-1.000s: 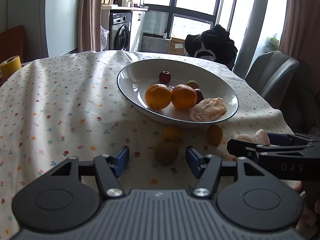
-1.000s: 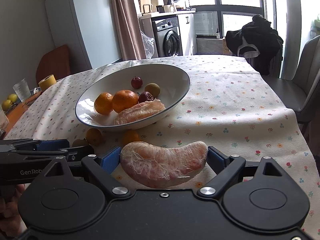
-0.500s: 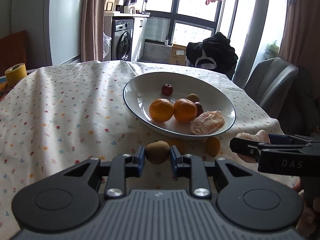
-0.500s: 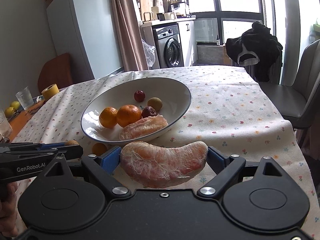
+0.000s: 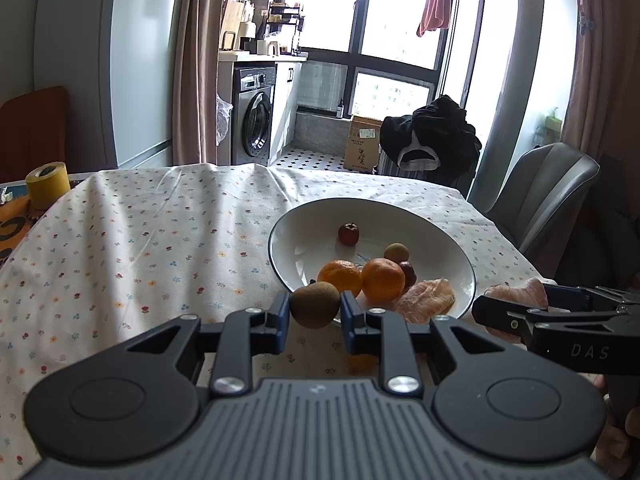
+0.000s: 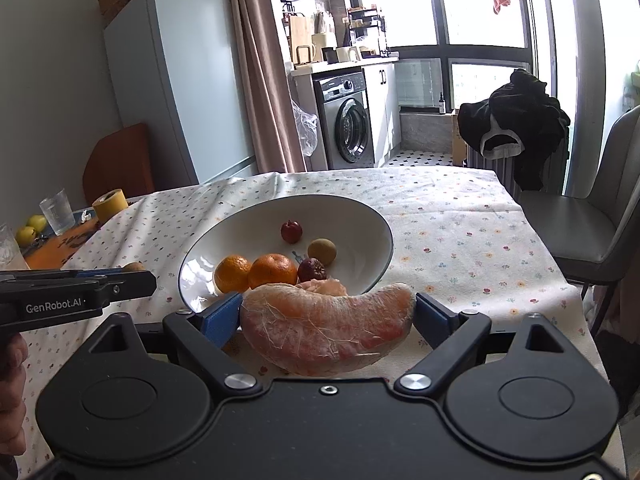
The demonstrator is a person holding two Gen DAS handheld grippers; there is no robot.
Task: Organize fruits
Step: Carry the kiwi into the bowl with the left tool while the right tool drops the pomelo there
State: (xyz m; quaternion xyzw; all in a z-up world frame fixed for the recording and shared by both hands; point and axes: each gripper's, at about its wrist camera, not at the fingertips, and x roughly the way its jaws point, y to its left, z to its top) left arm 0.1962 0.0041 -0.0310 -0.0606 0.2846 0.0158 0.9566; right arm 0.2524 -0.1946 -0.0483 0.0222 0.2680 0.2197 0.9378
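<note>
You've lifted the kiwi (image 5: 315,309) off the desk (image 5: 140,248) toward the bowl (image 5: 460,264); your left claw (image 5: 314,316) pinches it, your right claw (image 6: 328,320) grips the pomelo segment (image 6: 326,328).

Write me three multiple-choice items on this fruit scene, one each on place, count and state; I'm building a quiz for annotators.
1. Where is the small red fruit?
A. inside the white bowl
B. on the tablecloth
C. in a gripper

2. How many oranges lie in the bowl?
A. one
B. two
C. four

3. What does the left gripper hold?
A. nothing
B. an orange
C. a brown kiwi

Answers: 1 A, it sits near the bowl's far side. 2 B, two lie side by side. 3 C, both blue pads press the kiwi, while the right gripper holds a peeled pomelo segment.
</note>
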